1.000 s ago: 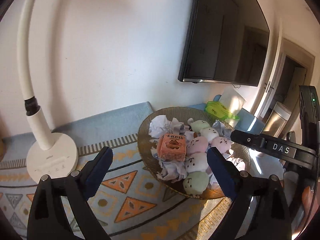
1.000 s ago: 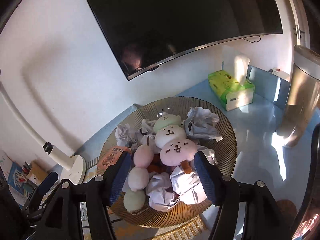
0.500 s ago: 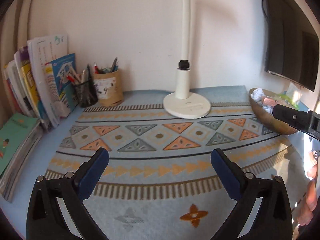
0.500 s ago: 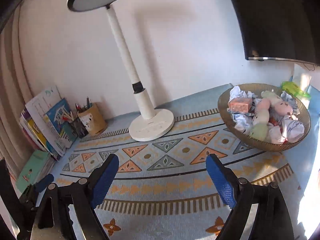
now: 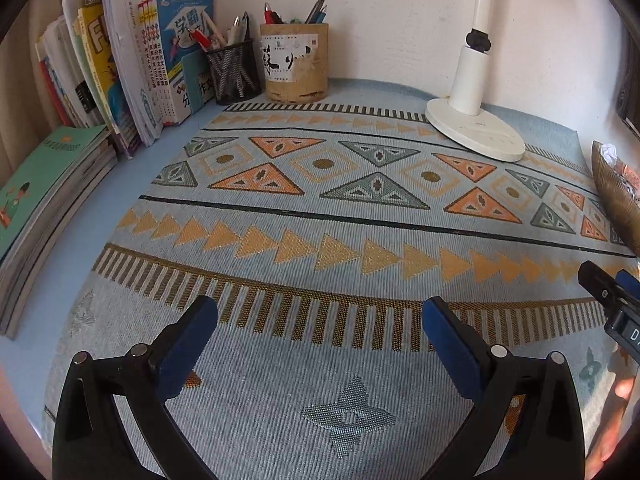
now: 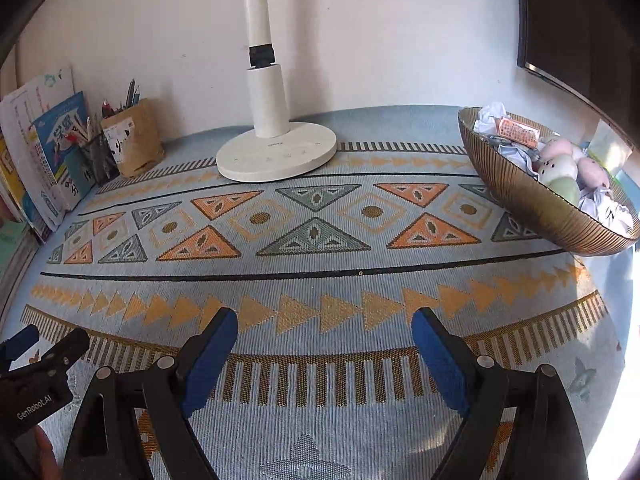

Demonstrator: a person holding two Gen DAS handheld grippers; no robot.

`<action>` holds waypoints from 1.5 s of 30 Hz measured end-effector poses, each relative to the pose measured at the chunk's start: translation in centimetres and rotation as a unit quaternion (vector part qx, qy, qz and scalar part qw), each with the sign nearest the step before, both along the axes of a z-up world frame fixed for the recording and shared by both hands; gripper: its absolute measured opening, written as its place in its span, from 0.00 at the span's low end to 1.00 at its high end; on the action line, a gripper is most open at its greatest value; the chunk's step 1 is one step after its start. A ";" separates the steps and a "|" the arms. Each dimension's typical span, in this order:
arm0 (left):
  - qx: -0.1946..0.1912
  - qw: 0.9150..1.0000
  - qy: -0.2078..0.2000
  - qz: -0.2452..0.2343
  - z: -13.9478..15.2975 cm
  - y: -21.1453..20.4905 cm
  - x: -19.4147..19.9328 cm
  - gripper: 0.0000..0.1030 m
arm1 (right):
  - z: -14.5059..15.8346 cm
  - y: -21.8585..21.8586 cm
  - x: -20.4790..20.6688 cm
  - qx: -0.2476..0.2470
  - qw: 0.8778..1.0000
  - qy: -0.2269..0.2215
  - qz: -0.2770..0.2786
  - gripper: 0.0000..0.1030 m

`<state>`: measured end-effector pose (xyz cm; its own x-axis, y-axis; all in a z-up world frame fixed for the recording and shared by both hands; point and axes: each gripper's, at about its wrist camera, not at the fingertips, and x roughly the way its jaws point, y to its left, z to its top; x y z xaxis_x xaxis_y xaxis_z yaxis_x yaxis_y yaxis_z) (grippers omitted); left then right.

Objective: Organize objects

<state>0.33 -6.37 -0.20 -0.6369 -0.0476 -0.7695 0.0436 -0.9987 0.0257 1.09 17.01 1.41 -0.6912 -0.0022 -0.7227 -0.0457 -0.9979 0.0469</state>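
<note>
Toys (image 6: 560, 168) in bowl (image 6: 520, 200), both tools empty

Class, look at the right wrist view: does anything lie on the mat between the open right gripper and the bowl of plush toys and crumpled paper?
Nothing visible does. Only bare patterned mat lies between the right gripper and the bowl.

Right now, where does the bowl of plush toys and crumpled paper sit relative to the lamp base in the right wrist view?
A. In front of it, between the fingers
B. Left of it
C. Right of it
C: the bowl sits at the mat's right edge, with the lamp base left of it.
</note>
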 end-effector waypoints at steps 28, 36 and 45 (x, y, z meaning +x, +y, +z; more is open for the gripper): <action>0.012 0.999 -0.036 -0.015 -1.1 0.2 -0.6 1.00 | -1.4 1.1 -1.3 -0.011 0.998 -0.052 -0.021 0.92; 0.013 0.999 -0.036 -0.015 -1.2 0.2 -0.6 1.00 | -1.8 0.9 -1.8 -0.007 0.998 -0.068 -0.014 0.99; 0.014 0.999 -0.034 -0.012 -1.2 0.2 -0.6 1.00 | -2.0 0.4 -2.2 0.017 0.997 -0.078 -0.013 1.00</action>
